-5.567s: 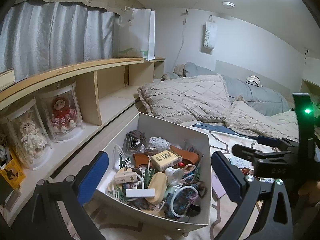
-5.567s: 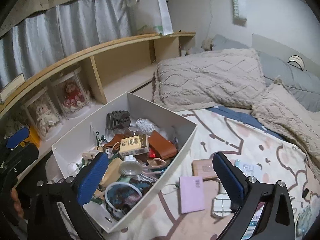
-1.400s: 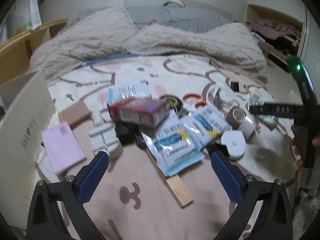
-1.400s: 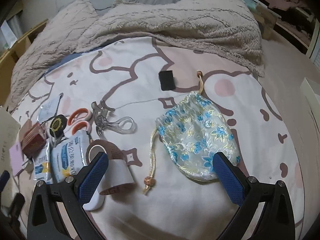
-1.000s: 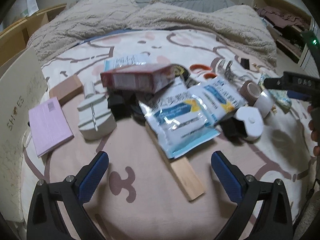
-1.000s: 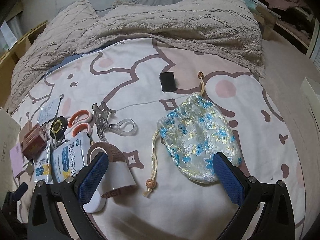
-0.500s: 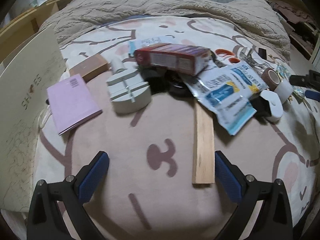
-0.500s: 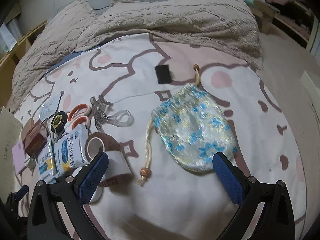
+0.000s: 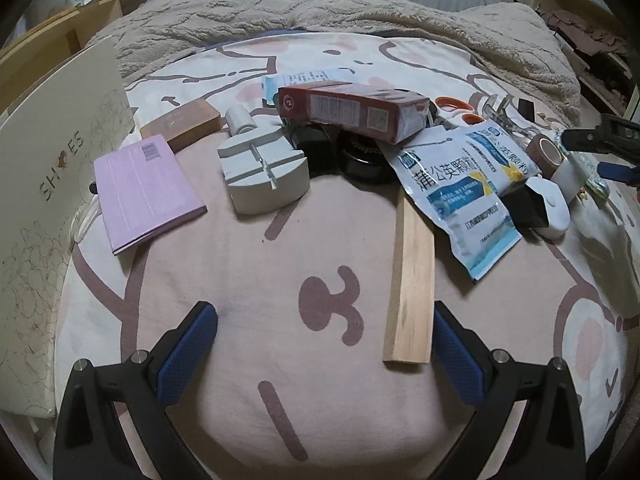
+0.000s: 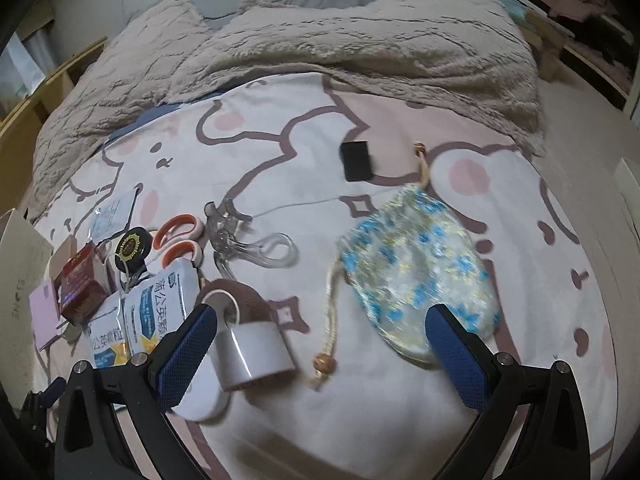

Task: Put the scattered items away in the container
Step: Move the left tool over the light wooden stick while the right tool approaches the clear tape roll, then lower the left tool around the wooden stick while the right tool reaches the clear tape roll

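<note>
Left wrist view: the left hand-held gripper (image 9: 324, 344) hangs low over the near part of the bed (image 9: 280, 360) with its blue-padded jaws spread wide and nothing between them. The container (image 9: 48, 200), a cream cardboard shoebox, stands at the bed's left edge; only its outer wall shows, so what is in it cannot be told. Much is still out, so the tidying looks far from finished. Just beside the box lies a thin lilac booklet (image 9: 146, 188), and behind that a flat brown block (image 9: 182, 124). Toward the middle sit a grey moulded plastic tool (image 9: 264, 170), a glossy red carton (image 9: 352, 110) propped on dark items, two crinkly foil sachets (image 9: 460, 184) and a plain wooden strip (image 9: 412, 280) whose near end lies just beside the right-hand jaw. A white rounded device (image 9: 550, 206) rests nearer the right edge.

Right wrist view: the right hand-held gripper (image 10: 322, 350) is likewise wide open and empty, over the bed's right half. Ahead lie a shiny floral drawstring pouch (image 10: 416, 276) with a beaded cord, a brown tape roll (image 10: 236, 300) touching a white roll (image 10: 256, 348), a clear plastic clip (image 10: 248, 248), orange-handled scissors (image 10: 180, 240) and a small black card (image 10: 356, 160). The pouch's soft cloth would, I judge, crumple under a pinch.
</note>
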Motion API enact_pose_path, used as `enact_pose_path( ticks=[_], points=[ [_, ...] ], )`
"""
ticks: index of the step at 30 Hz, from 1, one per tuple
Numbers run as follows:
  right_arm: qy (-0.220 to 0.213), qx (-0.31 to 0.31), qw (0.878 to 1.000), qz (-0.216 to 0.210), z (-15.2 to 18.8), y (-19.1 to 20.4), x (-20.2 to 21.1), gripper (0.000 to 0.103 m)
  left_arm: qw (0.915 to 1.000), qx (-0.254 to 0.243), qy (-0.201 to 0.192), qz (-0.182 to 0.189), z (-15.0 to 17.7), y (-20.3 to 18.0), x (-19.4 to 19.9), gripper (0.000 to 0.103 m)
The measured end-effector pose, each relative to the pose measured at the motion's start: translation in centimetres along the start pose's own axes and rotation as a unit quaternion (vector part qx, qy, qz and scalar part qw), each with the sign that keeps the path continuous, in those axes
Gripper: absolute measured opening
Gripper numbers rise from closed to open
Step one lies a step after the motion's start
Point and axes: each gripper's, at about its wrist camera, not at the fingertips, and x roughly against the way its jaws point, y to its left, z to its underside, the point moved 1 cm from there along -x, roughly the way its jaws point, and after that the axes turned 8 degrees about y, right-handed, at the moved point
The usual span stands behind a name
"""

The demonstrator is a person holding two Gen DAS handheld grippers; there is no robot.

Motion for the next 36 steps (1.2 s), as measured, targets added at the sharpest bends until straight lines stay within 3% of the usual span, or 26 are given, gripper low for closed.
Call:
enact_pose_path(
  ticks=[6,13,19,25,30,36],
  points=[
    [0.017,-0.012,1.0,0.003,0.1,-0.2,-1.0,0.103,1.0,-0.004,-0.002,0.005,-0.2,0.0,0.4,0.103],
    [0.033,-0.042,0.999,-0.012,1.7,-2.0,0.2,0.103,0.9984,-0.041,-0.022,0.031,-0.4,-1.6,1.4,0.085],
    [0.044,-0.054,0.998,0.003,2.8,-2.8,0.0,0.103,0.996,-0.069,-0.035,0.046,-0.6,-2.8,1.5,0.062],
    [0.026,-0.051,0.998,-0.004,3.7,-2.3,1.0,0.103,0.994,-0.084,-0.036,0.06,-0.8,-3.2,1.6,0.02],
    [0.012,-0.026,1.0,-0.011,4.8,-1.7,1.8,0.103,0.9903,-0.125,-0.032,0.05,0.0,-3.9,2.1,0.018],
    [0.003,-0.029,0.999,-0.034,5.5,-2.5,2.5,0.103,0.9807,-0.181,-0.002,0.073,1.4,-4.4,3.4,0.018]
  ],
)
